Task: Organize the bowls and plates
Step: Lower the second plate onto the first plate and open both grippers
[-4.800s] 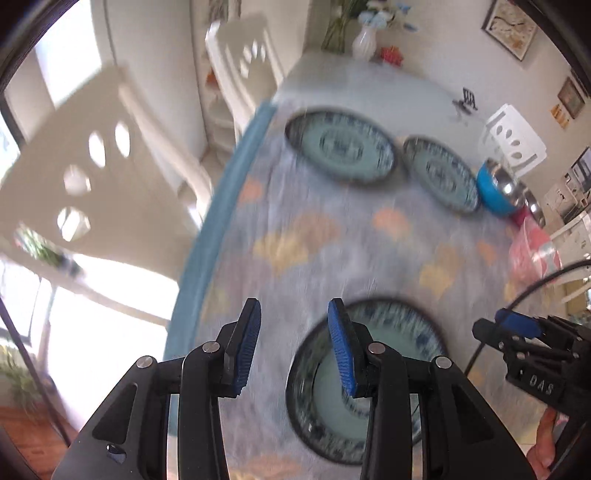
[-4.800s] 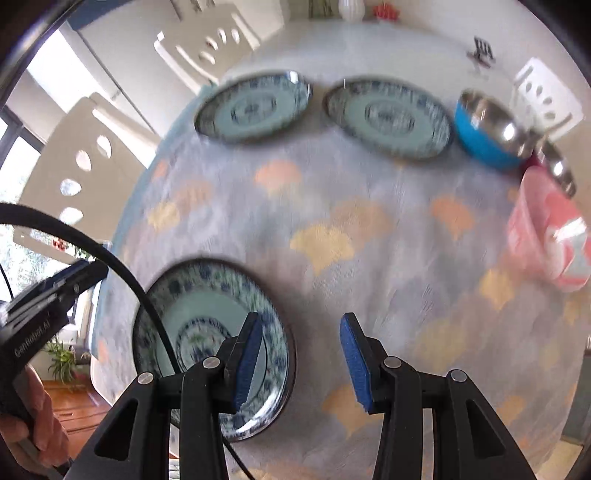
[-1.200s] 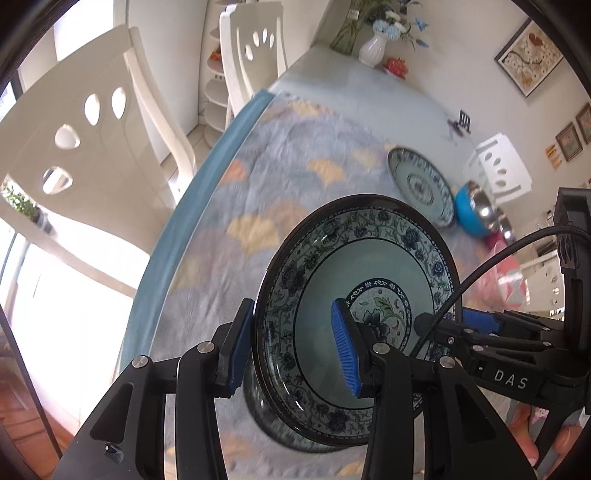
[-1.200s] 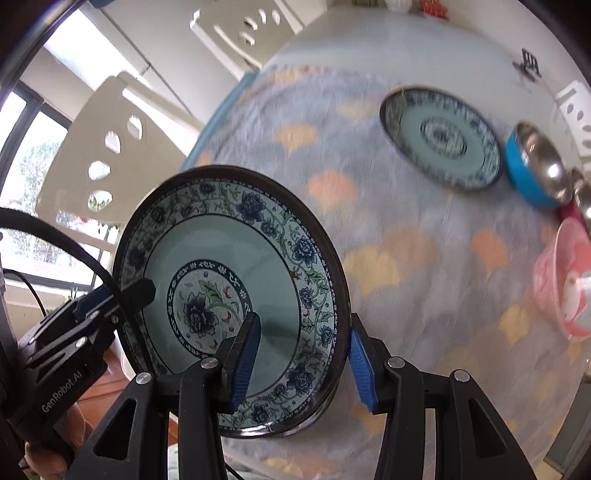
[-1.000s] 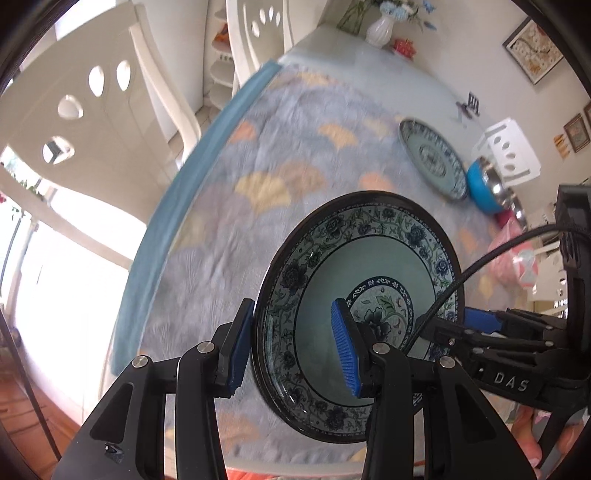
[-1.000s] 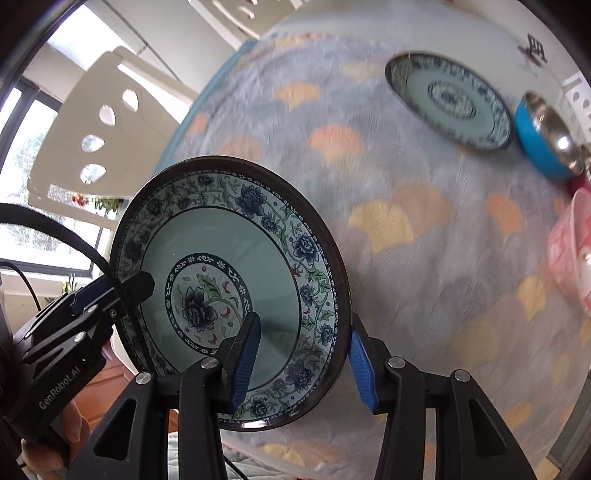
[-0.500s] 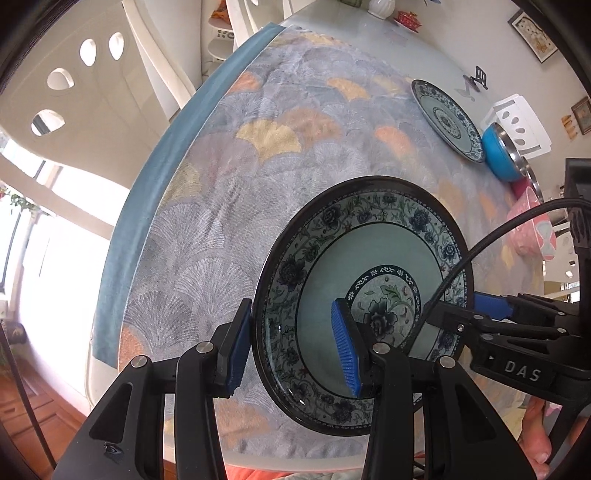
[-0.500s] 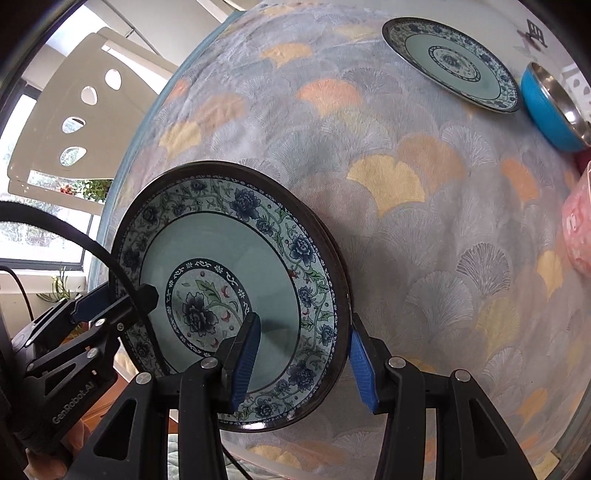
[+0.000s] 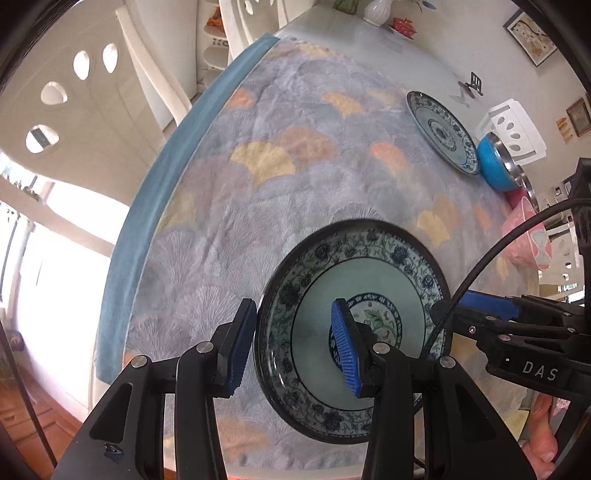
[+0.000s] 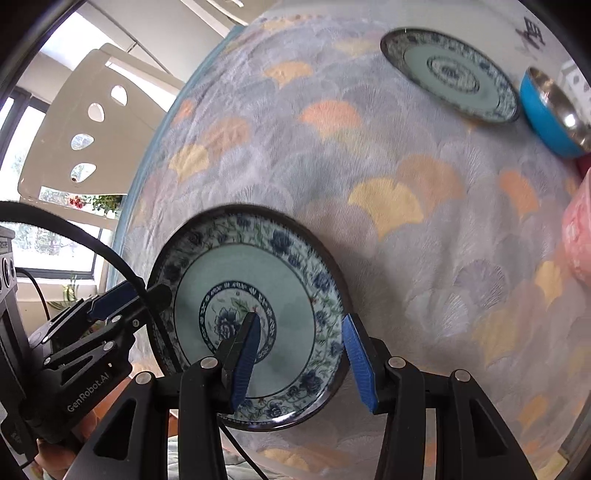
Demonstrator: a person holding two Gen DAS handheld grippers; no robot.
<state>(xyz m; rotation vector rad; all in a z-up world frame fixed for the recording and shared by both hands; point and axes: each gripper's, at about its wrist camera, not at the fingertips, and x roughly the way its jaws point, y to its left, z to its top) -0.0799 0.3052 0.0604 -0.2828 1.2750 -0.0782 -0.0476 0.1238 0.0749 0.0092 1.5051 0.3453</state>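
A blue-and-white floral plate lies at the near edge of the table, also in the right wrist view. It seems to rest on another plate, mostly hidden. My left gripper is open, its jaws straddling the plate's left rim. My right gripper is open, its jaws straddling the plate's right rim. Another matching plate lies at the far right of the table, also in the right wrist view. A blue steel-lined bowl sits beside it, also in the right wrist view.
A pink bowl sits at the right edge. The fan-patterned tablecloth covers the table. White chairs stand along the left side. A vase stands at the far end.
The plate held by both grippers has come down near the table's front edge. Both pairs of jaws have opened and stand apart from the rim.
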